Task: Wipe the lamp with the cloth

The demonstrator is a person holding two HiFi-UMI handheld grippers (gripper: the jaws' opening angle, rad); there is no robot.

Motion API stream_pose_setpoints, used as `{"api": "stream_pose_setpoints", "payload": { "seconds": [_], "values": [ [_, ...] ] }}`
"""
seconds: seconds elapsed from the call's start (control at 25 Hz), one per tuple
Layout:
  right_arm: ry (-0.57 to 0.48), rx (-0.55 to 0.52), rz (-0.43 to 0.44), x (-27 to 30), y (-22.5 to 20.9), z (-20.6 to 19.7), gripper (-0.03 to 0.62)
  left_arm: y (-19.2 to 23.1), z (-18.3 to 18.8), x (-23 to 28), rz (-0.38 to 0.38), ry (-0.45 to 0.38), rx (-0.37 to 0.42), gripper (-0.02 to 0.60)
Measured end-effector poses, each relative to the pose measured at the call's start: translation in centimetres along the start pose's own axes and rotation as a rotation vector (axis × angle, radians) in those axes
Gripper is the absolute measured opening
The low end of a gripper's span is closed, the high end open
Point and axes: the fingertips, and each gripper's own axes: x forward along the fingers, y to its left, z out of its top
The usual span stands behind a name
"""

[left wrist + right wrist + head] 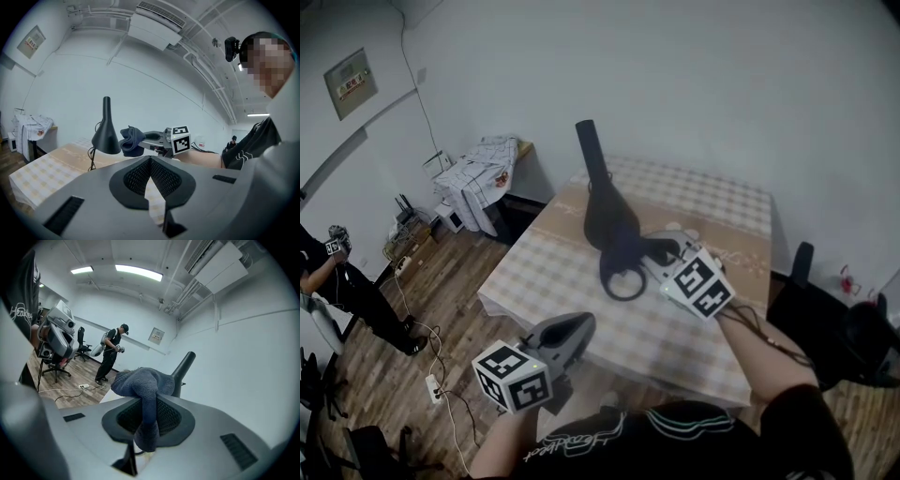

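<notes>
The red writing on a grey wall plaque [349, 82] is too small to read; script on the person's black shirt [21, 312] begins "Hea". The black lamp [609, 220] stands midway on the checked table [572, 272], well in from every edge. The right gripper [149, 401] pinches the dark blue cloth [140, 383] just beside the lamp's shade, while the left gripper [150, 161], jaws pressed together on nothing, hangs at the table's near edge

White walls [694, 75], wood floor [450, 281], checked-cloth table [553, 272], ceiling strip lights [138, 272].
</notes>
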Motion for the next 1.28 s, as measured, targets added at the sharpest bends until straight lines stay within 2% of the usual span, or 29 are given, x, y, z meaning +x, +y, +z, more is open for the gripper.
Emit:
{"api": "stream_pose_setpoints", "payload": {
  "seconds": [0.48, 0.96, 1.28],
  "values": [
    [-0.080, -0.127, -0.127, -2.1, -2.1, 5.4, 0.057, 0.7, 1.3, 0.9, -0.065, -0.055, 0.053, -0.002],
    [-0.066, -0.174, -0.263, 1.6, -6.1, 9.9, 0.057, 6.9, 4.5, 2.0, -0.170, -0.043, 0.069, -0.002],
    [-0.009, -0.194, -0.371, 4.9, -8.7, 12.9, 0.057, 11.9, 7.1, 2.2, -0.274, -0.026, 0.067, -0.002]
  ]
}}
